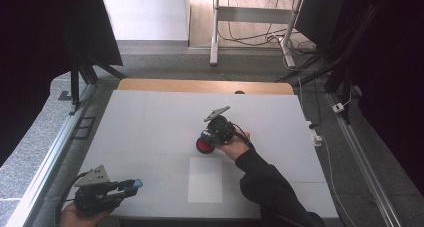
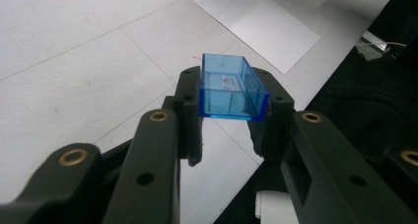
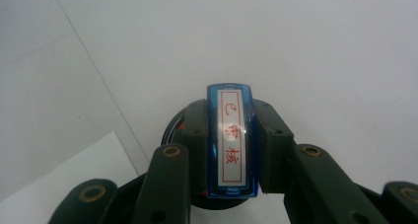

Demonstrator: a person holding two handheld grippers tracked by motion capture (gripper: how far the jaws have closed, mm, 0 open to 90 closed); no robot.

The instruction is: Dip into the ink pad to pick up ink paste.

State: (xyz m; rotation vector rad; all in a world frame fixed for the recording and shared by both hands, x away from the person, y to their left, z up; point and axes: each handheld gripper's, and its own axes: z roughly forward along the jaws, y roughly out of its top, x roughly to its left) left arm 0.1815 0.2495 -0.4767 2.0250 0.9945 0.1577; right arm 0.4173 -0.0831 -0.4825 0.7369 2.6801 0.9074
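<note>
Right: stamp body over the red ink pad, cap parked.
Your right gripper (image 1: 212,137) fingers are clamped on the blue stamp (image 3: 232,140) mid-tabletop (image 1: 150,122) over the ink pad (image 1: 204,146); left gripper (image 1: 127,186) pinches the blue cap (image 2: 231,88). Press straight down, level, then lift cleanly.

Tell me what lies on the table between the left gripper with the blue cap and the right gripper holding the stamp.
In the high view, a white paper sheet lies on the table between the left gripper and the right gripper; the rest is bare.
</note>
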